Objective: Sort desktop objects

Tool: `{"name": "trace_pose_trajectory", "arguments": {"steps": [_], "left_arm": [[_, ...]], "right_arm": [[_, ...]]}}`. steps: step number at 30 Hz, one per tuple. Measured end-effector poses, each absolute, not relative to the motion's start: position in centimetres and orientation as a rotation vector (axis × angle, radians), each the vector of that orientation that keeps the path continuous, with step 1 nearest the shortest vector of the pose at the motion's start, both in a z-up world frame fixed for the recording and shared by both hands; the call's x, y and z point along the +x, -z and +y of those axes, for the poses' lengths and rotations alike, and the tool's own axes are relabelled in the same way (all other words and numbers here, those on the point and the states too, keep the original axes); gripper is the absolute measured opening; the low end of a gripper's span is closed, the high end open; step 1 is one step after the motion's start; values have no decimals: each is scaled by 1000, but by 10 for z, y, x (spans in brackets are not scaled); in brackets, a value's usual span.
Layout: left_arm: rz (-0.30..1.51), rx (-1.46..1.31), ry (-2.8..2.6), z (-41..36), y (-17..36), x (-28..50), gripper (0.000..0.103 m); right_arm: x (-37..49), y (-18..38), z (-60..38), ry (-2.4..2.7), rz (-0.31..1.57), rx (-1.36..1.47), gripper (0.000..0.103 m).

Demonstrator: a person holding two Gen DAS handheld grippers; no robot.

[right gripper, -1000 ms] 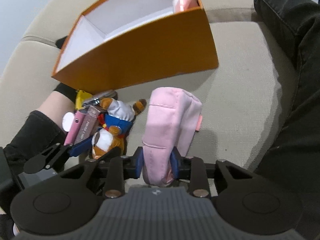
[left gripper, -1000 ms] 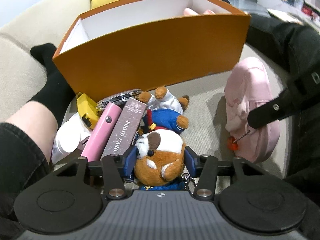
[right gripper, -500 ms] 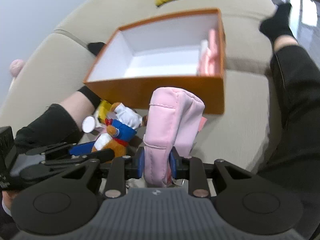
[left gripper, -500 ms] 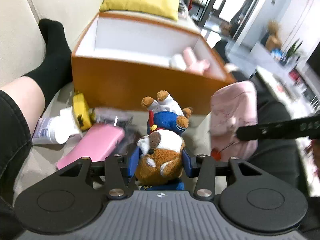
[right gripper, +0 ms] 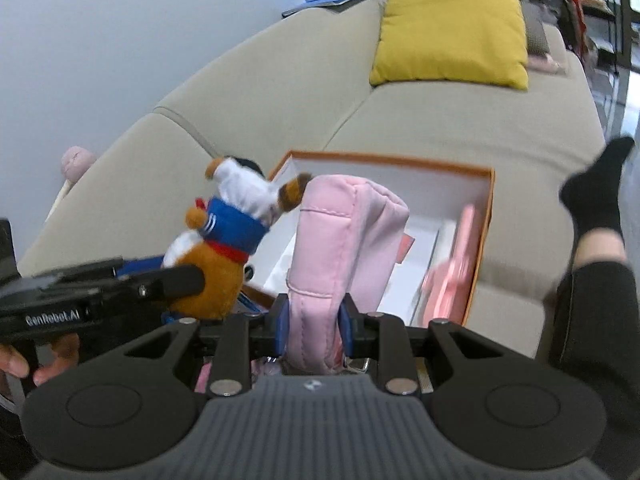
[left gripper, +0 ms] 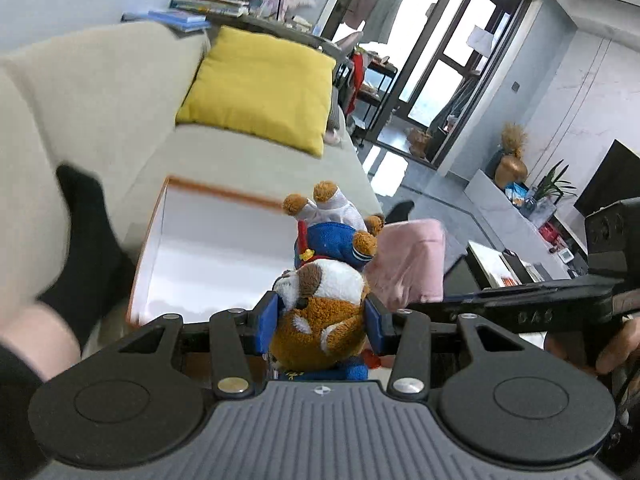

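My left gripper (left gripper: 320,316) is shut on a brown and white plush dog in a blue sailor top (left gripper: 324,292), held upside down in the air over the orange box (left gripper: 208,190). My right gripper (right gripper: 314,324) is shut on a pink fabric pouch (right gripper: 340,236), held upright above the same box (right gripper: 486,216). The plush also shows in the right wrist view (right gripper: 224,248), left of the pouch. The pouch shows in the left wrist view (left gripper: 412,260), right of the plush. A pink item (right gripper: 452,276) lies inside the box by its right wall.
The box sits on a beige sofa (right gripper: 440,120) with a yellow cushion (right gripper: 448,28) at the back. The person's legs in black socks flank the box (left gripper: 84,232) (right gripper: 596,196). A room with a glass door (left gripper: 432,64) lies beyond.
Both grippers have risen from the sofa seat with the plush and the pouch, and now hold them above the open box. The other items on the seat have dropped out of view.
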State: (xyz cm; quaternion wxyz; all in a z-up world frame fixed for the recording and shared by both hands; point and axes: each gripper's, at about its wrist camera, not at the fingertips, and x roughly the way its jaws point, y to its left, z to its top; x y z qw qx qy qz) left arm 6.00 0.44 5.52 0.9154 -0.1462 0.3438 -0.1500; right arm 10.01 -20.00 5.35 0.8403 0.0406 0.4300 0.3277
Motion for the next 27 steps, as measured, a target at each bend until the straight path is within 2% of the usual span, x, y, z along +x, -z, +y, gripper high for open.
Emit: {"name": "trace_pose_trajectory", "arguments": {"steps": [6,15,27], "left_arm": [[779,-295,286,-12,-35,130,51],[996,-358,230,-17,47,218,51],[1107,-373,196,-12,84,256,52]], "right_arm": [[167,-26,-185,-677,1015,49,27],[250,44,-179,-647,1207,139,27],[283,75,-158,-678,1271,124,27]]}}
